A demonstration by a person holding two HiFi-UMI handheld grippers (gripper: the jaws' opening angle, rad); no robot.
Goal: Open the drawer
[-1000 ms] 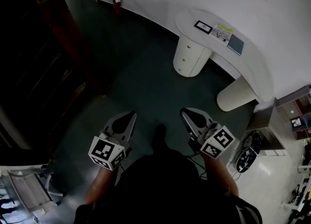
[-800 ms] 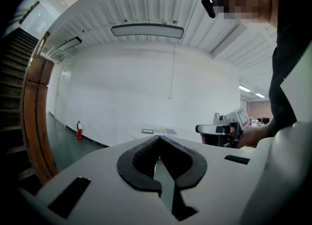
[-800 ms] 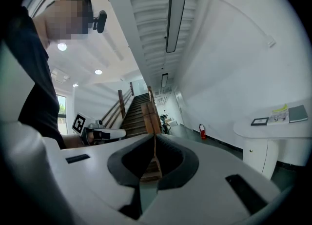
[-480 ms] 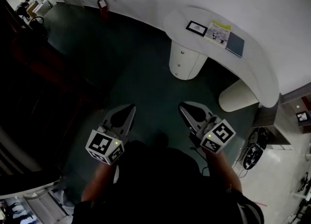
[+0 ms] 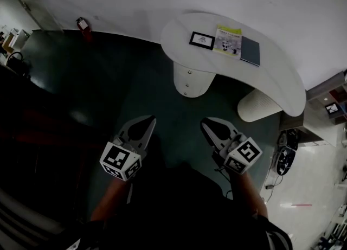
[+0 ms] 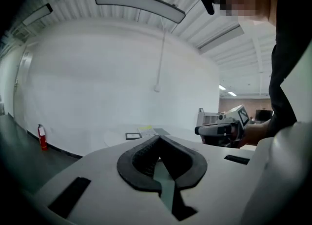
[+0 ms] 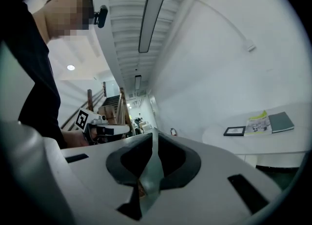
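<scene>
A white rounded drawer pedestal (image 5: 187, 81) with small knobs on its front stands under the left end of a curved white desk (image 5: 271, 75), across the dark green floor from me. My left gripper (image 5: 150, 117) and right gripper (image 5: 204, 122) are held side by side at waist height, both pointing toward the desk and well short of it. In the left gripper view the left gripper (image 6: 159, 137) has its jaws closed tip to tip on nothing. The right gripper (image 7: 152, 133) shows the same in its own view. Each gripper view also catches the other gripper beside it.
On the desk lie a framed picture (image 5: 201, 40), a yellow-green booklet (image 5: 229, 41) and a grey notebook (image 5: 250, 51). A second round pedestal (image 5: 259, 105) holds up the desk's right part. A red fire extinguisher (image 5: 82, 25) stands by the wall. Dark furniture fills the left side.
The desk and pedestal have slid leftward in the head view as the person walked and turned. Both grippers kept their side-by-side pose with jaws closed.
</scene>
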